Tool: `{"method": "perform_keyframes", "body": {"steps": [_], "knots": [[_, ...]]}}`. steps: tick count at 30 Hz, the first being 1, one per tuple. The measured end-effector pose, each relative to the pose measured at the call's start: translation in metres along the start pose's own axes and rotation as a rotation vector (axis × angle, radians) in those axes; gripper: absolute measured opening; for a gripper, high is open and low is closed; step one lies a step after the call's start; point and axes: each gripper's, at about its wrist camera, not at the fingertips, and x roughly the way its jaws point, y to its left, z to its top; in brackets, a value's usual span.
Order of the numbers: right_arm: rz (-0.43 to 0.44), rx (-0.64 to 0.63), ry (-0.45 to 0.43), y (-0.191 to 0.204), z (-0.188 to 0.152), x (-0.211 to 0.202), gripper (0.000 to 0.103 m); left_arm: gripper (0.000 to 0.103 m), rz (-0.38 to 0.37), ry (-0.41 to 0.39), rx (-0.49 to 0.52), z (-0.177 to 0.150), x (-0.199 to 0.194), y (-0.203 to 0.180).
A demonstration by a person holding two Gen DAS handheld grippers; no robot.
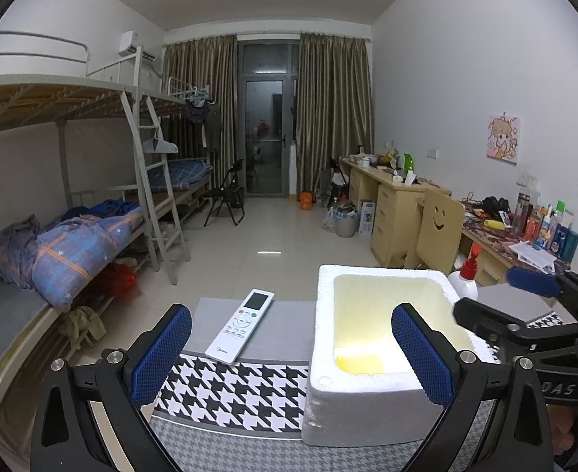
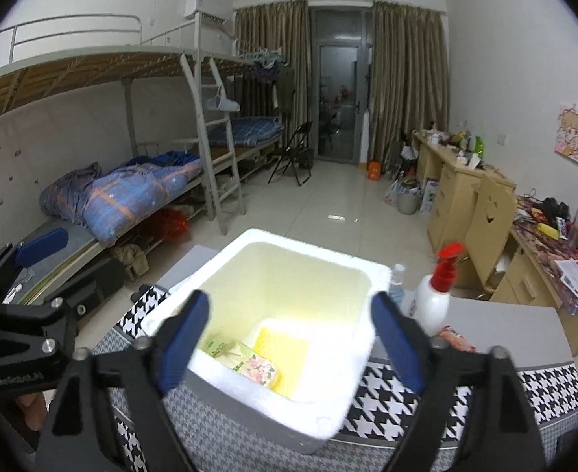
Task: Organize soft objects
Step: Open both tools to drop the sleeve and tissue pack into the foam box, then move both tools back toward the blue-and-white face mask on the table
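Note:
A white foam box (image 1: 328, 389) stands on the houndstooth table; it also shows in the right wrist view (image 2: 226, 377). Inside it lie a floral tissue pack (image 2: 245, 360) and a yellow sponge (image 2: 279, 348); the yellow sponge (image 1: 361, 362) shows in the left wrist view too. My left gripper (image 1: 290, 348) is open and empty, held over the table at the box's left front. My right gripper (image 2: 289, 328) is open and empty, above the box's near rim; it also shows in the left wrist view (image 1: 497, 295).
A white remote (image 1: 239, 324) lies on the grey table (image 1: 289, 338) left of the box. A white spray bottle with a red top (image 2: 436, 295) and an orange packet (image 2: 456, 338) are right of the box. Bunk beds stand left, desks right.

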Motion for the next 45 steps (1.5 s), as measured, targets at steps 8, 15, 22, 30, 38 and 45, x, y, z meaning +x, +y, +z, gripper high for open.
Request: {"method": "perform_keyframes", "body": {"steps": [8, 15, 22, 30, 38, 45], "knots": [[-0.012, 0.017, -0.028, -0.009, -0.004, -0.018, 0.1, 0.102, -0.001, -0.004, -0.001, -0.002, -0.013, -0.001], [-0.012, 0.009, -0.059, -0.013, -0.009, -0.038, 0.1, 0.102, -0.012, -0.006, 0.016, -0.004, -0.025, -0.009], [-0.027, 0.01, -0.081, -0.014, -0.015, -0.053, 0.1, 0.102, -0.032, -0.024, 0.022, -0.004, -0.04, -0.014], [-0.04, 0.017, -0.109, -0.016, -0.027, -0.077, 0.1, 0.102, -0.047, -0.056, 0.043, -0.006, -0.061, -0.024], [-0.046, 0.025, -0.127, -0.024, -0.037, -0.093, 0.1, 0.102, -0.081, -0.076, 0.058, -0.01, -0.075, -0.036], [-0.07, 0.035, -0.144, -0.032, -0.049, -0.109, 0.1, 0.102, -0.116, -0.08, 0.071, -0.015, -0.08, -0.051]]}}
